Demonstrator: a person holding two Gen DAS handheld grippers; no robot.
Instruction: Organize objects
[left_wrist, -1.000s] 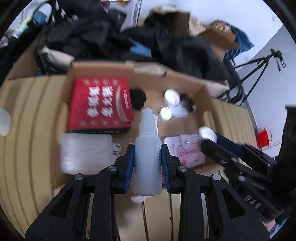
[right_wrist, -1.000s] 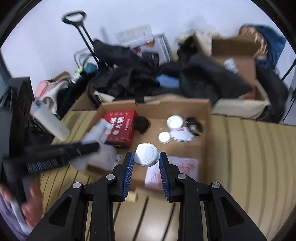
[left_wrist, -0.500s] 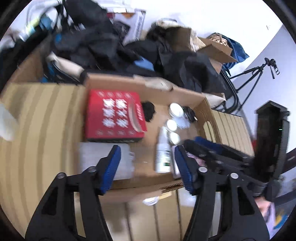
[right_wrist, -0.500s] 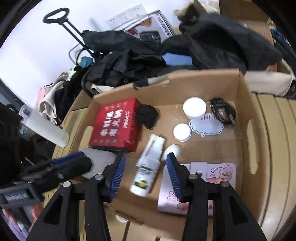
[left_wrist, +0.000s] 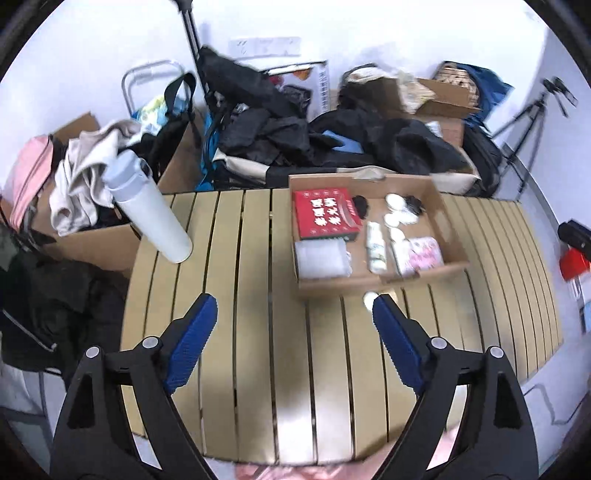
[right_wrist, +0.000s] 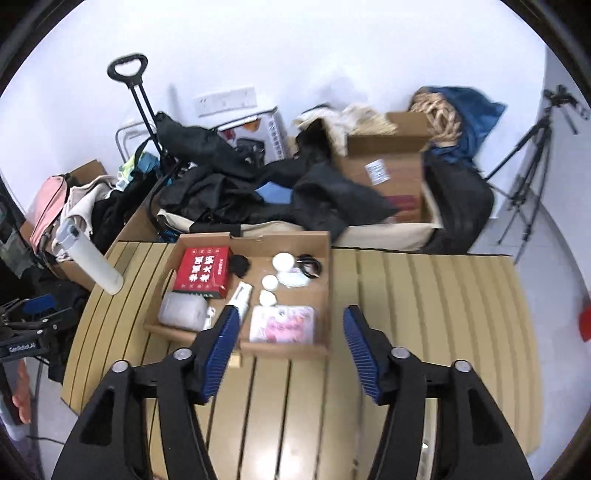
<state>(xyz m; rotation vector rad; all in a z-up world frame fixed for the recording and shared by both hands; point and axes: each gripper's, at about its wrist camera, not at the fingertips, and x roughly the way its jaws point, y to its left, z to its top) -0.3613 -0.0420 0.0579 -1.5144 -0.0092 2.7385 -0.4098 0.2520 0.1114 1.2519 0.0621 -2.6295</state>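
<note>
Both my left gripper (left_wrist: 291, 314) and right gripper (right_wrist: 288, 332) gape wide, empty; I'd approach the cap (left_wrist: 370, 300) just before the box (left_wrist: 369, 282) squarely.

White wall (right_wrist: 332, 55) behind slatted table (right_wrist: 424, 314), with tripod (right_wrist: 524, 173) standing right.
</note>
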